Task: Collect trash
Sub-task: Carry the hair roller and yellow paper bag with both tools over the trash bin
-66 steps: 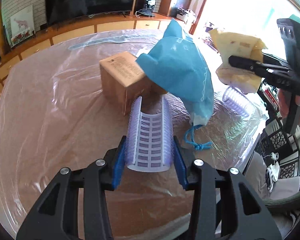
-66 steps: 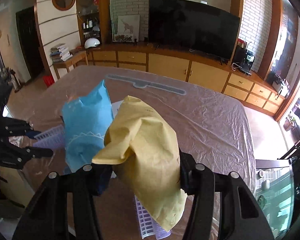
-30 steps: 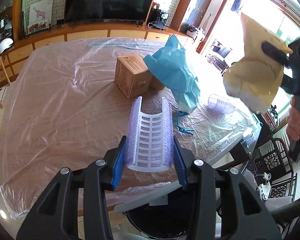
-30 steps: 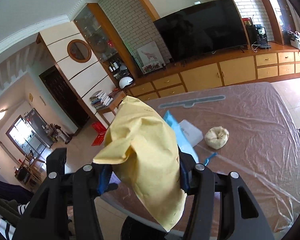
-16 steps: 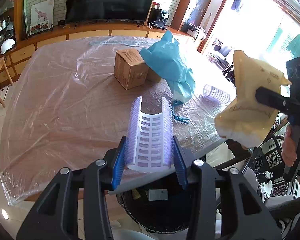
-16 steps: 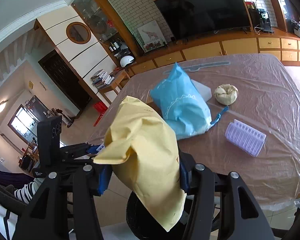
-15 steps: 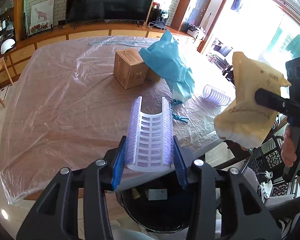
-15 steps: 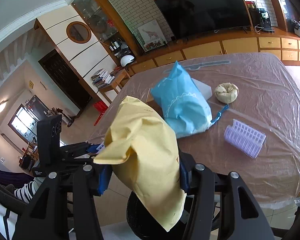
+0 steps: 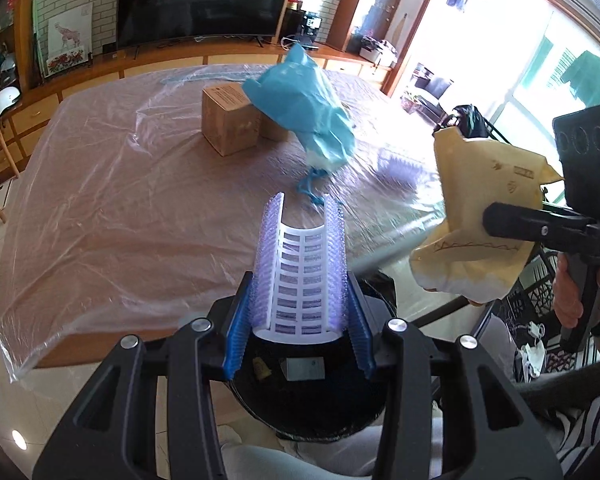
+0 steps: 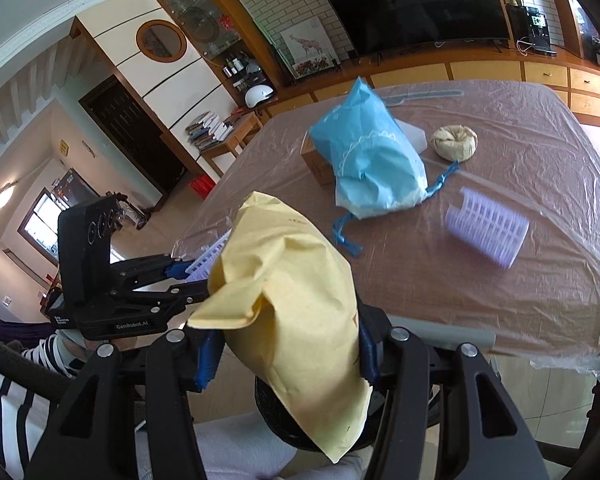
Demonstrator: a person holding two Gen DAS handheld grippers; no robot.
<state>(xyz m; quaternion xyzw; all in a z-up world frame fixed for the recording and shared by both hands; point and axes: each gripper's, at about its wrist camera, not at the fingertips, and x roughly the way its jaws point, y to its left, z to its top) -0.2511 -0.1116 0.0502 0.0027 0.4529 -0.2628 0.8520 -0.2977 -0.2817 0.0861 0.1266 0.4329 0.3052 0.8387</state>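
Observation:
My left gripper (image 9: 300,336) is shut on a purple-and-white hair roller (image 9: 300,268) and holds it above a black trash bin (image 9: 312,396) below the table edge. My right gripper (image 10: 286,360) is shut on a crumpled yellow envelope (image 10: 292,308), also over the bin (image 10: 284,428). The envelope shows at the right of the left wrist view (image 9: 480,220). The left gripper shows at the left of the right wrist view (image 10: 180,276).
On the plastic-covered table (image 9: 100,208) lie a blue bag (image 9: 304,108), a cardboard box (image 9: 228,120) and a second purple roller (image 10: 486,226). A round tan bundle (image 10: 454,142) sits behind the bag. The bin holds some scraps (image 9: 304,368).
Both grippers have pulled back from the table and come down over the bin, each still holding its item. The envelope has come lower and closer to the roller.

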